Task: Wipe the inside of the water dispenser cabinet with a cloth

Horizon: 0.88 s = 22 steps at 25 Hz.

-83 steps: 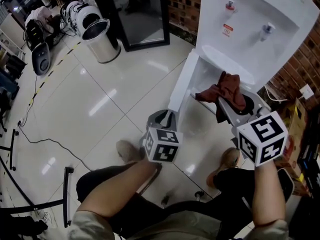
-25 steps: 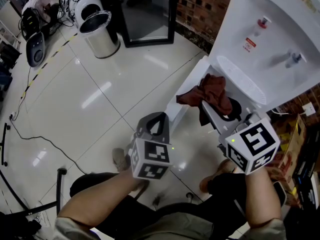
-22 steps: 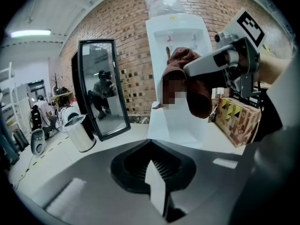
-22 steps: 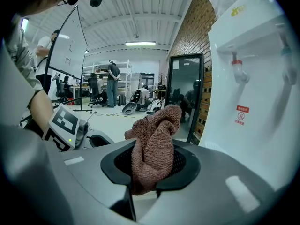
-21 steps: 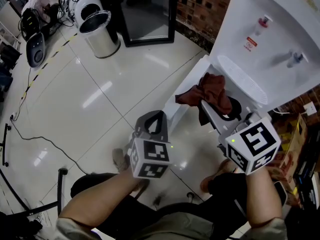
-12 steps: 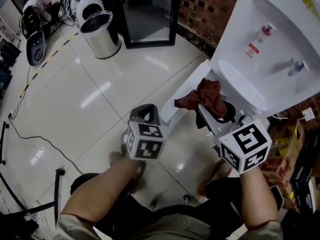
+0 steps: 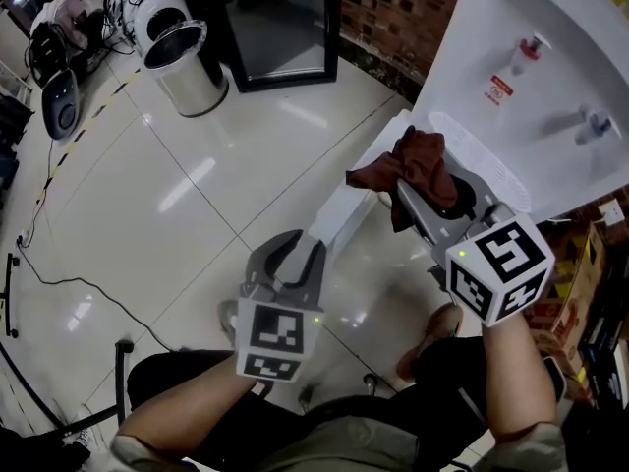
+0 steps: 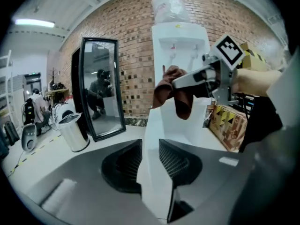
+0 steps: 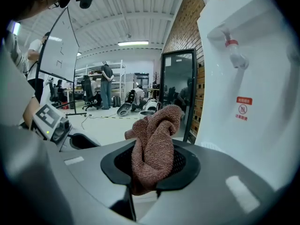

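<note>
My right claw (image 9: 152, 161) is clenched on the rust-brown cloth (image 9: 154, 137), held at one o'clock before the water dispenser (image 7: 531, 57), ready for wiping the cabinet. My left claw (image 7: 287, 249) is released astride the white cabinet door (image 7: 344, 190) edge, probably to swing it wider. It was closed a second ago, and its jaws have just been opening.

Rough terry cloth (image 9: 154, 149), glossy tiled floor (image 7: 147, 214), shiny metal bin (image 7: 182, 62)
</note>
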### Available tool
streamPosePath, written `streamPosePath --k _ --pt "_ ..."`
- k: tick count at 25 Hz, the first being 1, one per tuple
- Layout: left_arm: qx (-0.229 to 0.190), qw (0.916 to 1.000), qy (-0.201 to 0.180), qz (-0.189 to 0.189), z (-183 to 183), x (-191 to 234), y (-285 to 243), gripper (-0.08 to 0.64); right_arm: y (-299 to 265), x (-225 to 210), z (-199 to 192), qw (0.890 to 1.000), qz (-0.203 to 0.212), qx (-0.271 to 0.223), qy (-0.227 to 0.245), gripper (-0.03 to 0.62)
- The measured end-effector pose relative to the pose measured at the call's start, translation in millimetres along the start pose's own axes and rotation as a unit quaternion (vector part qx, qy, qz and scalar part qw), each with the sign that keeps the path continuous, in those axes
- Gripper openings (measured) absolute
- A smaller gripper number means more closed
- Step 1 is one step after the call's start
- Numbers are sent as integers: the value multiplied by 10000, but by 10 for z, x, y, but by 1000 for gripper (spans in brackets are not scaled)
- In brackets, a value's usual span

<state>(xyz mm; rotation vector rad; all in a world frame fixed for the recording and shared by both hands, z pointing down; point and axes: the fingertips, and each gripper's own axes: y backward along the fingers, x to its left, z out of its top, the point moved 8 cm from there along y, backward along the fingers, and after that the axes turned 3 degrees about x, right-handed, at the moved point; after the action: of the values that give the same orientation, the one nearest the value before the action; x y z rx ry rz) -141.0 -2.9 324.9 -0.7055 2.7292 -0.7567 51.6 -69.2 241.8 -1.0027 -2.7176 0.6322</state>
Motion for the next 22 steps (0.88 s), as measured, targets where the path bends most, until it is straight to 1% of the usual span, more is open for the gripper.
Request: streamPosePath --k 3,7,8,12,13,15,17,19,22 --pt "-33 9994 -338 -99 -19 -100 -53 126 -46 35 50 10000 27 -81 21 114" --pt "-12 9986 -514 -150 -55 -68 -62 120 -107 159 82 9999 68 46 147 114" --pt "-21 9985 -532 -103 -61 -36 -62 111 -101 197 127 9998 100 33 159 114" --pt "-44 9973 -694 247 -72 92 -137 8 20 356 289 9993 141 -198 272 114" --pt "-34 9970 -699 317 -72 129 -164 1 40 385 298 9992 101 -253 291 114" --pt "-10 9969 -628 467 -69 220 -211 0 26 427 283 9990 -5 -316 317 114" --pt "32 9968 -454 653 -54 337 -265 0 -58 451 230 9989 -81 -224 413 114" --pt "91 9961 -264 833 -31 470 -327 0 -161 459 173 9986 -82 -72 508 114" --pt "138 9950 -80 987 3 638 -401 0 -263 444 130 9989 -38 35 472 114"
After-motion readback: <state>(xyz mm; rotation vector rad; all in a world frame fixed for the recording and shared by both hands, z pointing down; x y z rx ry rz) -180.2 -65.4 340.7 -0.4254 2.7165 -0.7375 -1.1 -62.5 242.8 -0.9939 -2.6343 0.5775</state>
